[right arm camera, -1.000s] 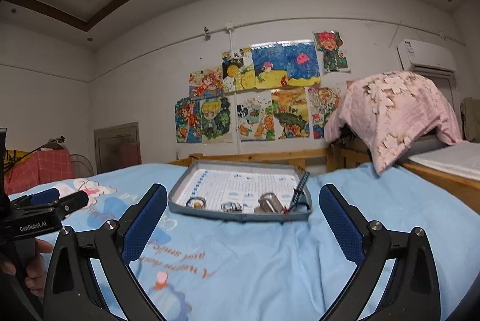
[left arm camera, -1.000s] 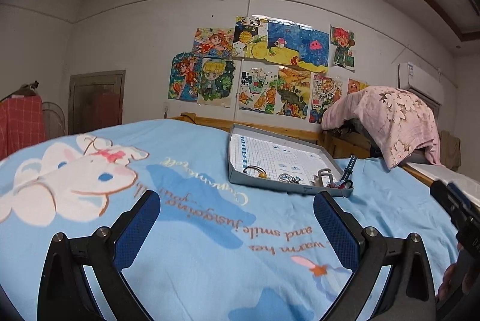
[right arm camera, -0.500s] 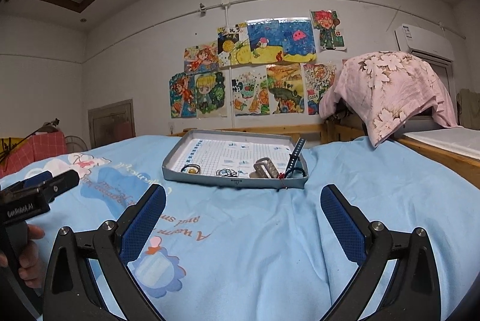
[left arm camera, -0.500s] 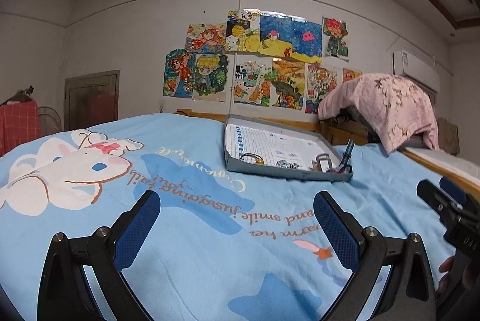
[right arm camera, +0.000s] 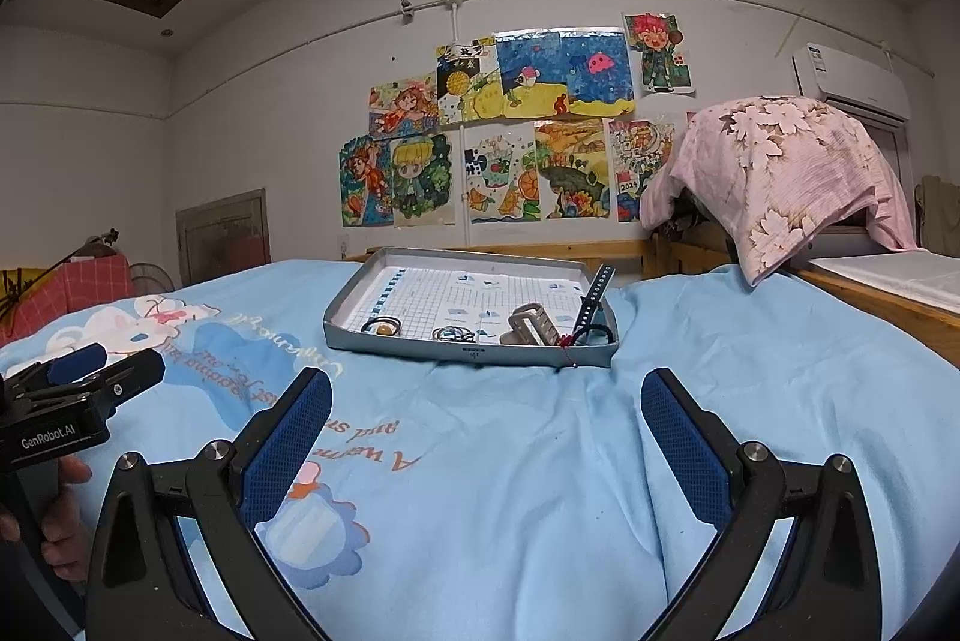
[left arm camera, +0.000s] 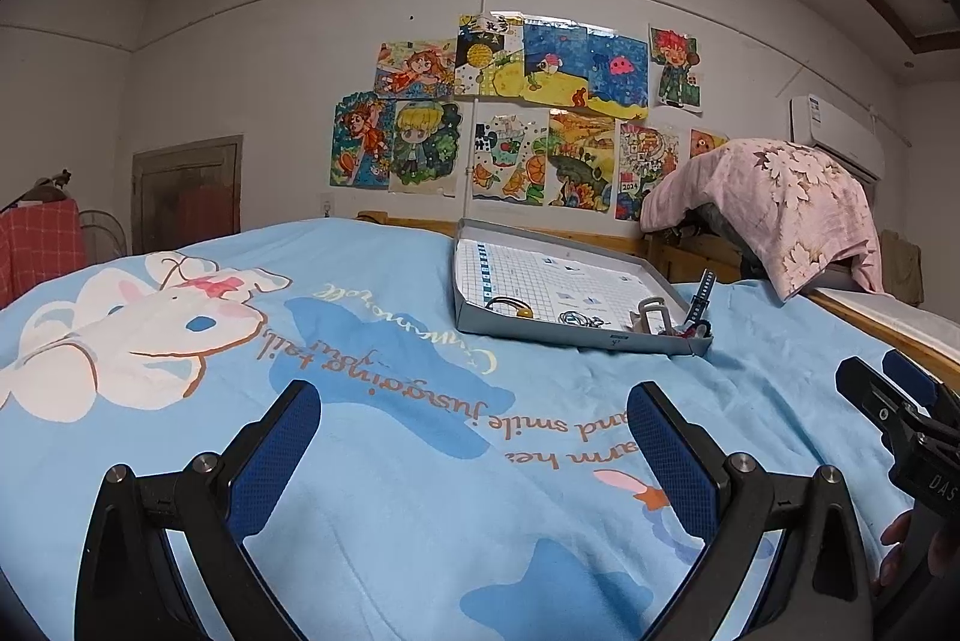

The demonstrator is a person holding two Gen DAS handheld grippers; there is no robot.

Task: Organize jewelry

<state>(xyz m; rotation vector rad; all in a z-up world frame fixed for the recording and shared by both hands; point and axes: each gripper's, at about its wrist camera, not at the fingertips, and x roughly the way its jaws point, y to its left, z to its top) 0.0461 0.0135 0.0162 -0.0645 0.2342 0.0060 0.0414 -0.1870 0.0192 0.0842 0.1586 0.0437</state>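
Hovering over the blue bedsheet [left arm camera: 390,491], my left gripper [left arm camera: 474,437] is spread wide, gripping nothing. Grey tray [right arm camera: 468,354] sits ahead, well apart: hair tie [right arm camera: 380,324], small rings [right arm camera: 451,334], clip [right arm camera: 529,324], dark strap [right arm camera: 591,302] inside. Right gripper [right arm camera: 486,422] also spread, empty.

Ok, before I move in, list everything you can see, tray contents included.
Tray: one, grey, on the bed ahead of both tongs.
Hair tie with amber bead: one, dark, tray's front left.
Tangled rings: one small cluster, dark and silvery, tray's front middle.
Metal clasp piece: one, silver, right of the rings.
Strap: one, dark blue, leaning on the tray's right wall.
Bedspread: one, light blue, cartoon print.
Drawings: about ten, colourful, on the wall.
Floral cloth: one, pink, draped at right.
Air conditioner: one, white, upper right wall.
Left tongs: open, empty.
Right tongs: open, empty.
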